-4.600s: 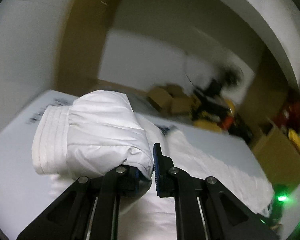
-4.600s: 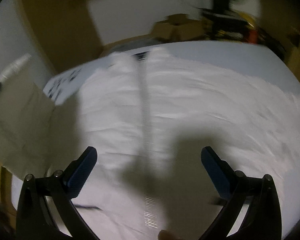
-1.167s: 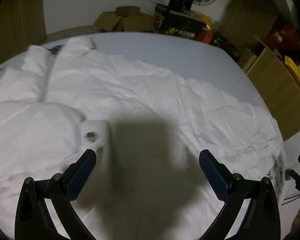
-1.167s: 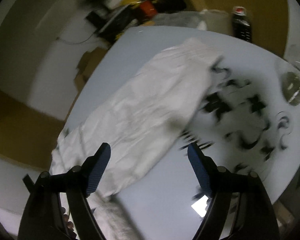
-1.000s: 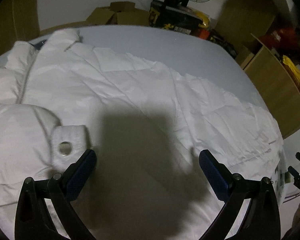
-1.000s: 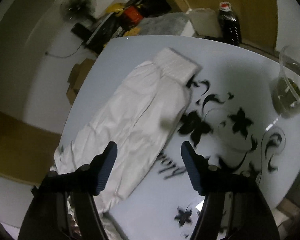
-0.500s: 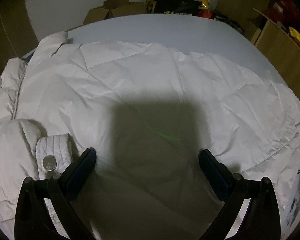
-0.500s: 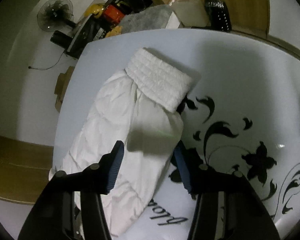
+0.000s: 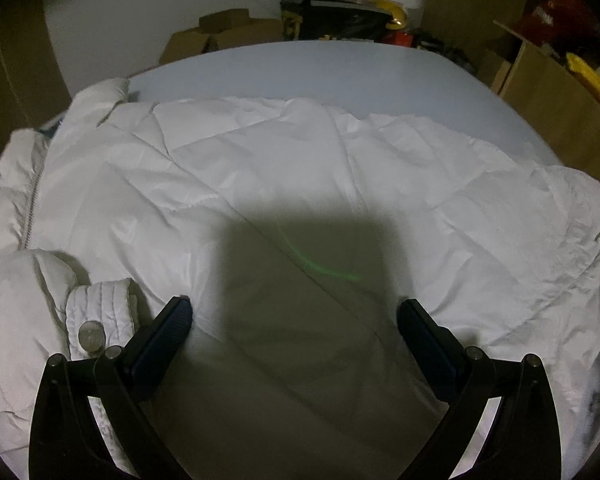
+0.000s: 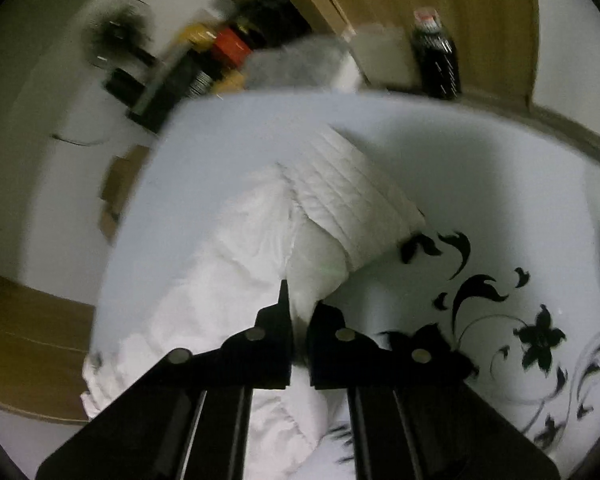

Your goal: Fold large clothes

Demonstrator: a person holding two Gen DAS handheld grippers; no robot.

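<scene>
**White jacket spread on the counter, right claw pinching its sleeve**

In the left wrist view, the white jacket [image 9: 284, 184] lies flat across the pale counter [image 9: 340, 68], its zipper [image 9: 32, 208] at nine o'clock and a snap tab [image 9: 96, 320] at eight. The left claw [image 9: 294, 332] hovers over the fabric, fingers wide apart, holding nothing. In the right wrist view, the right claw [image 10: 298, 320] is clamped together on the sleeve [image 10: 260, 248], whose ribbed cuff [image 10: 352, 200] points toward one o'clock beside black floral print [image 10: 500, 312].
</scene>
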